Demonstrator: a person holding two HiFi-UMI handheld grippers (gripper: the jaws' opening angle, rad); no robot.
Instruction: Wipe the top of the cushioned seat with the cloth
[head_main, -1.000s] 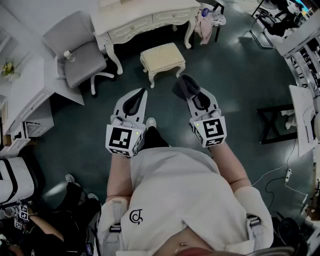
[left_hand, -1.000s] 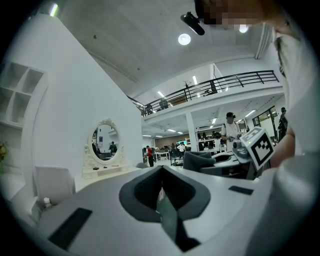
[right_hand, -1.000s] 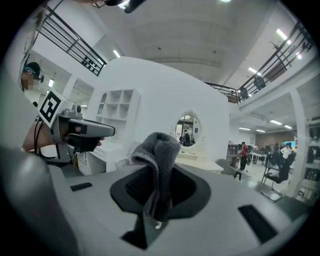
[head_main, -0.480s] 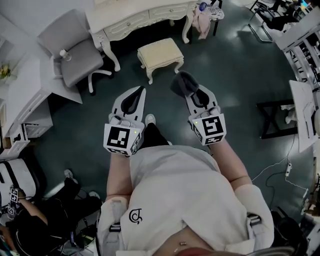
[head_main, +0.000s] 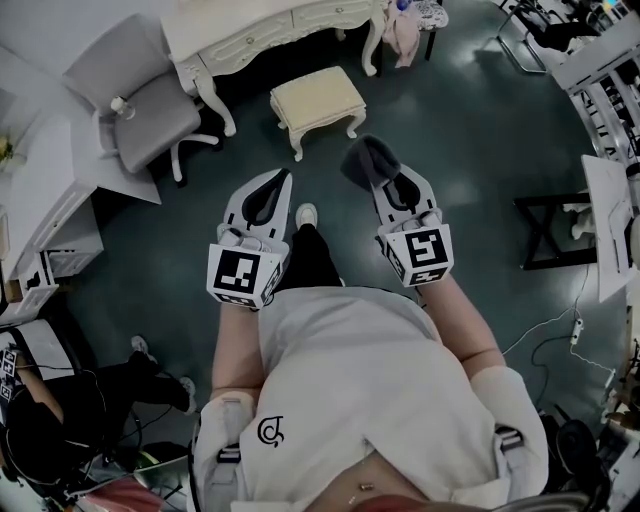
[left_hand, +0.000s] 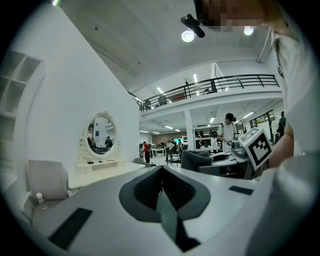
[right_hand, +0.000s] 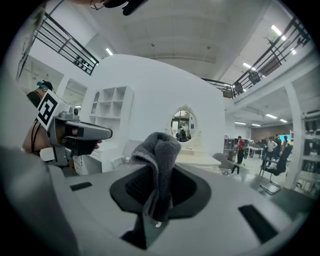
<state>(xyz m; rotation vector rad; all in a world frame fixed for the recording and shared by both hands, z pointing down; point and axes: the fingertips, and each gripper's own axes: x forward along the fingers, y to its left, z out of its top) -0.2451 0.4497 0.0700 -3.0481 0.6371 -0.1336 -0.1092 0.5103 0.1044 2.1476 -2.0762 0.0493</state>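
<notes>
the right gripper (head_main: 385, 185) pinches the grey cloth (head_main: 366, 160) in its jaws so a wad sticks out for wiping. the left gripper (head_main: 280, 182) keeps its jaws closed, empty. the cushioned seat (head_main: 318, 96) stands on the floor ahead, well apart, not yet reached.

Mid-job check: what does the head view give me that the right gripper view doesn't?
Only the head view shows the cushioned seat, standing on the floor ahead of both grippers with nothing touching it, plus the grey office chair. Only the right gripper view shows the oval mirror and, close up, the jaws pinching a fold of the cloth. Both show the cloth held in the right gripper, with the left gripper alongside.
</notes>
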